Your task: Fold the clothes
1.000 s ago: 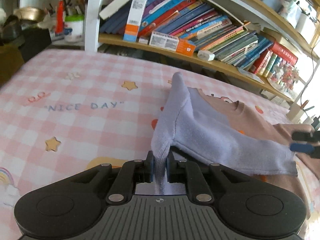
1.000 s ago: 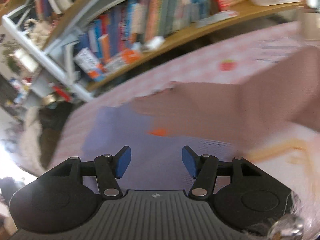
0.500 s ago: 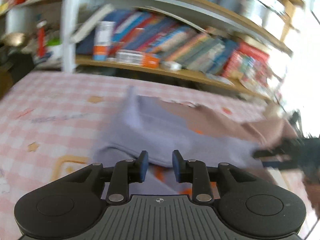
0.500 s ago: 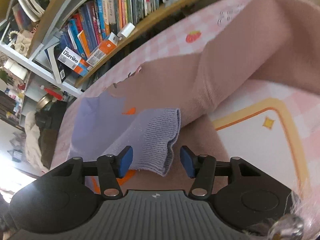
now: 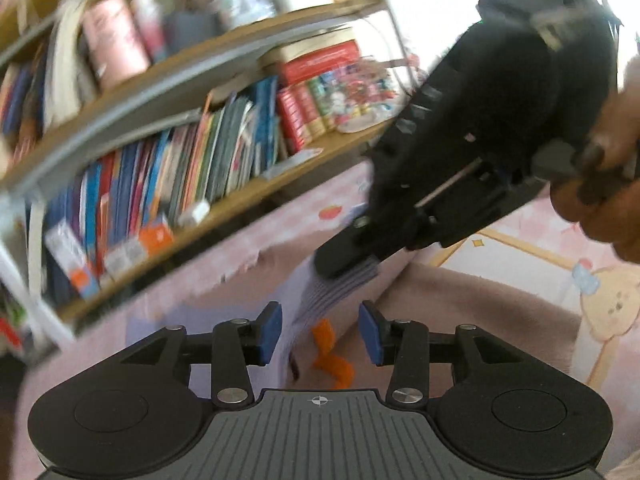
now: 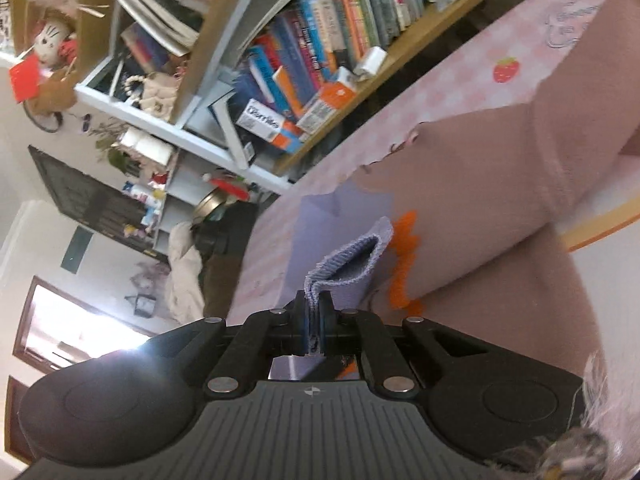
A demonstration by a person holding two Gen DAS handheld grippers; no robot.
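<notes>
A brown sweater (image 6: 492,184) with lavender sleeves and an orange print lies on the pink checked cloth. My right gripper (image 6: 315,326) is shut on the ribbed lavender cuff (image 6: 352,258), which stands lifted above the sweater body. In the left wrist view that cuff (image 5: 340,284) hangs from the black right gripper (image 5: 348,254), held by a person's hand (image 5: 608,184). My left gripper (image 5: 320,334) is open just below the cuff, nothing between its blue pads (image 5: 270,334). The brown sweater body (image 5: 472,312) spreads to the right of it.
A wooden bookshelf (image 6: 320,52) packed with books runs along the far edge of the pink checked cloth (image 6: 460,92). The same shelf (image 5: 192,152) fills the upper left of the left wrist view. A dark cabinet and clutter (image 6: 104,208) stand at far left.
My left gripper let go of the lavender sleeve and opened wider. My right gripper closed on the sleeve cuff and lifted it. Both views swung round.
</notes>
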